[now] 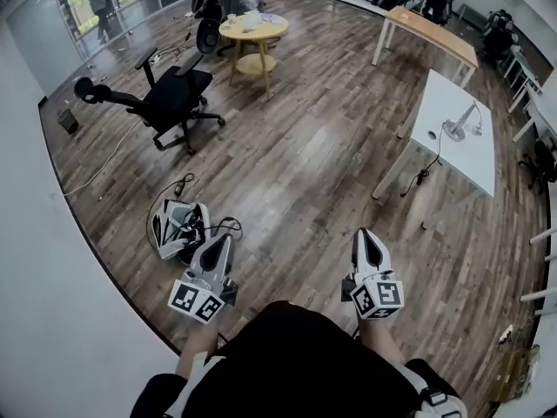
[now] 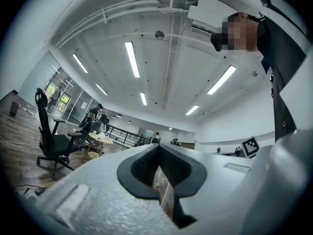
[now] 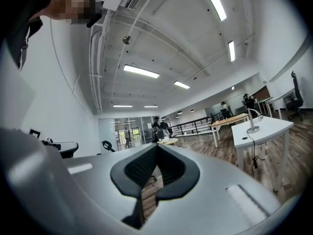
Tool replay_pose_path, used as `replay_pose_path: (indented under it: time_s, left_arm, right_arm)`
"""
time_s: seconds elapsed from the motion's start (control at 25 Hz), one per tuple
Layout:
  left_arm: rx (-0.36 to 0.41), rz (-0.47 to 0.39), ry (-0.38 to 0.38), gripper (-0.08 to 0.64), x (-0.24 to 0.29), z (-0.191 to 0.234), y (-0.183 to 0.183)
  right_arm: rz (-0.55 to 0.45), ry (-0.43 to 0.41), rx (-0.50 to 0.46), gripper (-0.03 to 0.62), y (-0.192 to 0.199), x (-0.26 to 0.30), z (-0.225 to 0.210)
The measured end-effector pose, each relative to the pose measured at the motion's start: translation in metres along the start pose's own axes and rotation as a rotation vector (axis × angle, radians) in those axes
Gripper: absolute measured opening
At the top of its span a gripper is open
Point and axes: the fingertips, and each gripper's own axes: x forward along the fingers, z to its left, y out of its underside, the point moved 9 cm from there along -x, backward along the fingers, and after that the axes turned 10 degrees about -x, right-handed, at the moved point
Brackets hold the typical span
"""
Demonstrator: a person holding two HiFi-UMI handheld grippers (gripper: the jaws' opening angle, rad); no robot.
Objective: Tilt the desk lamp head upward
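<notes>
The desk lamp [image 1: 459, 126] is a slim silver lamp standing on a white table [image 1: 474, 164] far off at the right; a cable hangs from the table's edge. The right gripper view shows the same lamp [image 3: 252, 121] small on that table [image 3: 266, 129]. Both grippers are held low in front of the person, over the wooden floor and well away from the lamp. My left gripper [image 1: 218, 244] is shut with nothing in it, and its jaws meet in its own view [image 2: 158, 166]. My right gripper [image 1: 368, 236] is shut and empty too [image 3: 155, 168].
A grey bag [image 1: 178, 225] with cables lies on the floor just ahead of the left gripper. A black office chair [image 1: 177, 96] stands further back on the left. Beyond are a round wooden table [image 1: 253, 30] and a long wooden desk [image 1: 432, 30]. A white wall runs along the left.
</notes>
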Motion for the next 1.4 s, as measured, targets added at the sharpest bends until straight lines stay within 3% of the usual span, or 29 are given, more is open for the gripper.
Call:
replay_pose_path:
  time_s: [0.6,0.96,1.4]
  left_arm:
    - [-0.053,0.105,0.263,-0.002,0.03,-0.026,0.022]
    - [-0.105,0.208,0.355,-0.002,0.031,-0.038,0.048]
    - [-0.096,0.253,0.444,-0.002,0.095,-0.078,0.078]
  right_arm:
    - [0.011,0.262,-0.008,0.004,-0.001,-0.09,0.009]
    - [0.074,0.436,0.012,0.005,0.016,-0.155,0.018]
    - [0.035,0.559,0.013,0.005,0.011,-0.182,-0.043]
